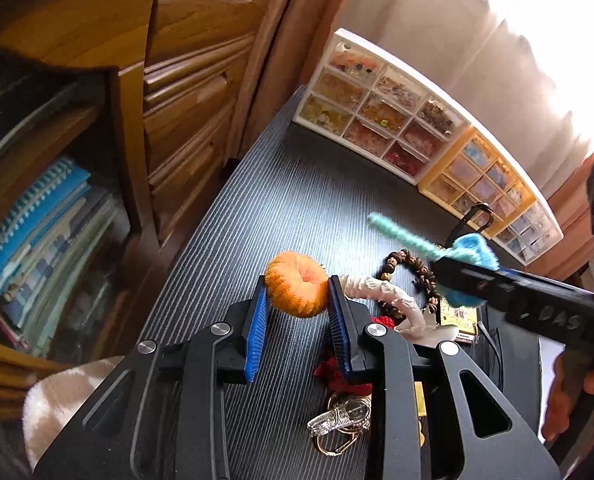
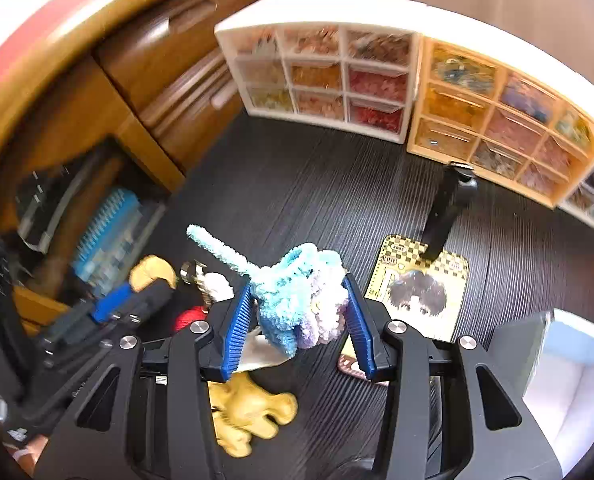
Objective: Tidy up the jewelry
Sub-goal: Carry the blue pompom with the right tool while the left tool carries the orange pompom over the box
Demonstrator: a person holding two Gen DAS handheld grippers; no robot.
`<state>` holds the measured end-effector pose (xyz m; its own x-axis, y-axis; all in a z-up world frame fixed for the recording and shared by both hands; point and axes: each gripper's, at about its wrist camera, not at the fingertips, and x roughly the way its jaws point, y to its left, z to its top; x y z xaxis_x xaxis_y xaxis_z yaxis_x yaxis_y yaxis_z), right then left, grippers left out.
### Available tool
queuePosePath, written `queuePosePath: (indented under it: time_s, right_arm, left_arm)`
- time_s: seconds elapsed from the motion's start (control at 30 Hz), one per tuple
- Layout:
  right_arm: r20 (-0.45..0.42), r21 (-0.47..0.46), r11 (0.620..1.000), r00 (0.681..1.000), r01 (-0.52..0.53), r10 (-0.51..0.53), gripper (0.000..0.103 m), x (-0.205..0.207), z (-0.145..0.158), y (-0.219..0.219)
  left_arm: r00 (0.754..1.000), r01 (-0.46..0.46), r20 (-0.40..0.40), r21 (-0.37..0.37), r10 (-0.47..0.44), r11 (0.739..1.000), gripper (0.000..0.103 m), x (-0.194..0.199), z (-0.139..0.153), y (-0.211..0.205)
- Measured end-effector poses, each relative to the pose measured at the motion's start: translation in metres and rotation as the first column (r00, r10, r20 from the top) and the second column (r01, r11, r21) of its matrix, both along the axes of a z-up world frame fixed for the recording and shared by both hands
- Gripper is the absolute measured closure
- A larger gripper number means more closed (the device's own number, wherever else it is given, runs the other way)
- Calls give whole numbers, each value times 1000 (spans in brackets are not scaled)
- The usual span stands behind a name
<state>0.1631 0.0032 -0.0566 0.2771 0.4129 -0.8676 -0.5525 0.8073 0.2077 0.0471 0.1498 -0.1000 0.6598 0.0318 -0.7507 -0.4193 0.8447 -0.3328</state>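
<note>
Both my grippers are clamped on fuzzy hair ties above the dark table.

My left gripper (image 1: 297, 300) squeezes the orange scrunchie (image 1: 296, 283) between its blue pads (image 1: 257, 320), right over the table (image 1: 297, 200). At three o'clock from it, my right gripper (image 2: 299, 312) grasps the blue and lilac scrunchie (image 2: 301, 300), its fuzzy teal tail (image 2: 217, 246) sticking out toward ten o'clock. Between the two lie a brown bead bracelet (image 1: 413, 268) and a white fabric band (image 1: 393, 296); silver and gold rings (image 1: 339, 424) sit at six o'clock under my left gripper. At one o'clock stand the white drawer unit (image 2: 317, 76) and the yellow drawer unit (image 2: 497, 120). A yellow tag (image 2: 421, 284) lies just beside my right gripper.
</note>
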Motion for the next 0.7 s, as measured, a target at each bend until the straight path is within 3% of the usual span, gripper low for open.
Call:
queuePosePath:
  time_s: [0.13,0.4,0.7]
  right_arm:
    - [13,49,999,1000,16,-16,59,-15,14,-13]
    - [-23,179,983,999,42,-38,59,-41,29,-46]
    - [48,238,970,997,50,-63,59,-62,62,-83]
  left_arm:
    - [998,58,27,50,-60,997,73,-2,7,-10]
    - [996,49,66,71,-54,996,73,-13,31,-25]
    - [989,64,124,131,-80,989,73,-22,72,-60]
